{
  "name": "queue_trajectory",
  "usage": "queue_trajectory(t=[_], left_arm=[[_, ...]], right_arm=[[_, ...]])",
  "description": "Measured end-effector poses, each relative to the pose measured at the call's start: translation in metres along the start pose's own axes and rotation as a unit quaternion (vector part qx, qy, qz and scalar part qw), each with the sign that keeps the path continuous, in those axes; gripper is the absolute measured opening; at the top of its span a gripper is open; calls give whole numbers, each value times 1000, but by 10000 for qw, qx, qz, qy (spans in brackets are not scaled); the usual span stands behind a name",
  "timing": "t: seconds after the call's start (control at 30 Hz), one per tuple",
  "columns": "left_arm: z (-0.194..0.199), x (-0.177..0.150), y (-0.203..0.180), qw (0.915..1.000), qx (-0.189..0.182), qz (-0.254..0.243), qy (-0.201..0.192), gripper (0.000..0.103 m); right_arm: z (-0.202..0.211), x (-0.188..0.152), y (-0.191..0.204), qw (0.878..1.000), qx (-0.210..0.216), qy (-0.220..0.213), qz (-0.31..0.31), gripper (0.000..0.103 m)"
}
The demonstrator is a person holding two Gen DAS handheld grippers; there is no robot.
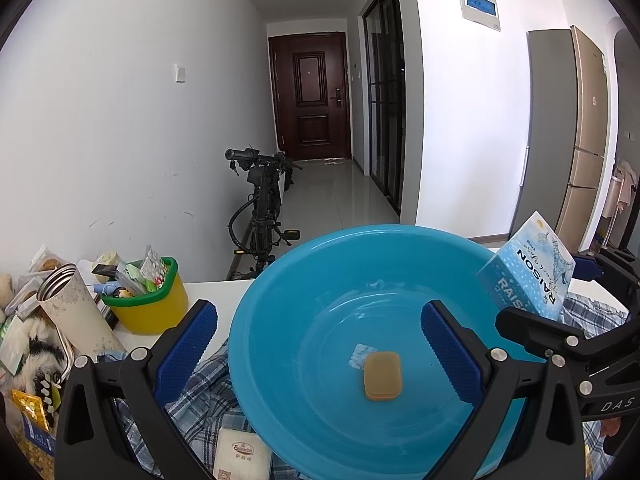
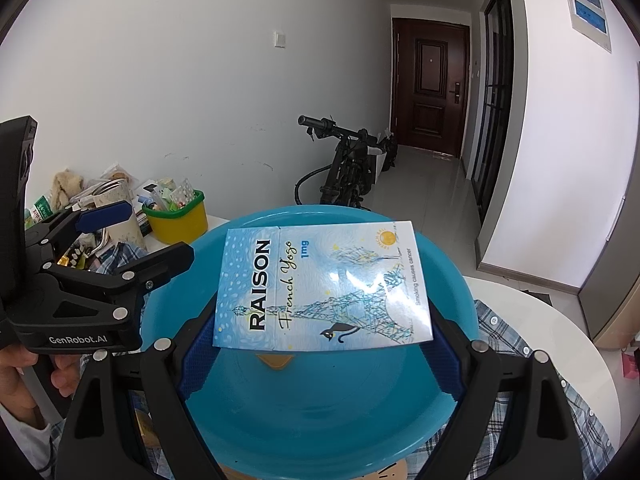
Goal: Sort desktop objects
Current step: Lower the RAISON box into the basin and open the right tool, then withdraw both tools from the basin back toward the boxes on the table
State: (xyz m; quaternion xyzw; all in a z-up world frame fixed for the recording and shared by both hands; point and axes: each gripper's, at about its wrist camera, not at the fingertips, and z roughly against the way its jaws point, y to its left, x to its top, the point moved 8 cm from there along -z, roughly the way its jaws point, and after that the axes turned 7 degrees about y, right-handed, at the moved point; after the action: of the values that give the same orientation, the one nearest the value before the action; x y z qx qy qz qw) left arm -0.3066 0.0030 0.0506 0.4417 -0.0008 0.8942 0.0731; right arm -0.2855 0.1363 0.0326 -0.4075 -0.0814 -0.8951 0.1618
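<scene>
The basin (image 1: 320, 264) sits on a shirt (image 1: 200, 384) on the bench (image 1: 216, 292), a soap (image 1: 382, 376) inside it. Left of it stands a tub (image 1: 148, 308); the box (image 2: 320, 284) hangs above the basin.

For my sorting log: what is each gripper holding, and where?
The right gripper holds the RAISON box by its two short ends, above the blue basin. The left gripper holds nothing.

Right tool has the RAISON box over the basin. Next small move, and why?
Probably lower it slightly and open: the right tool grips the RAISON box above the blue basin, where an orange case already lies. The left tool is open, empty.
</scene>
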Motion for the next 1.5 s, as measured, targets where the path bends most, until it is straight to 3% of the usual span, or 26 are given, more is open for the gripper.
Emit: queue_trajectory(t=[1.1, 1.2, 1.23, 1.4, 1.5], left_arm=[[0, 1, 0, 10000, -61, 2, -7, 103], [1, 2, 0, 10000, -60, -7, -15, 103], [0, 1, 0, 10000, -59, 0, -7, 103], [-1, 3, -1, 10000, -58, 7, 8, 103], [0, 4, -2, 10000, -55, 10, 2, 103]], right_arm=[[-2, 1, -2, 10000, -1, 27, -5, 87], [-3, 1, -2, 10000, 7, 32, -29, 91], [-5, 0, -3, 10000, 22, 67, -49, 103], [-15, -2, -7, 9994, -232, 244, -54, 103], [-17, -3, -8, 9995, -143, 269, -118, 103]])
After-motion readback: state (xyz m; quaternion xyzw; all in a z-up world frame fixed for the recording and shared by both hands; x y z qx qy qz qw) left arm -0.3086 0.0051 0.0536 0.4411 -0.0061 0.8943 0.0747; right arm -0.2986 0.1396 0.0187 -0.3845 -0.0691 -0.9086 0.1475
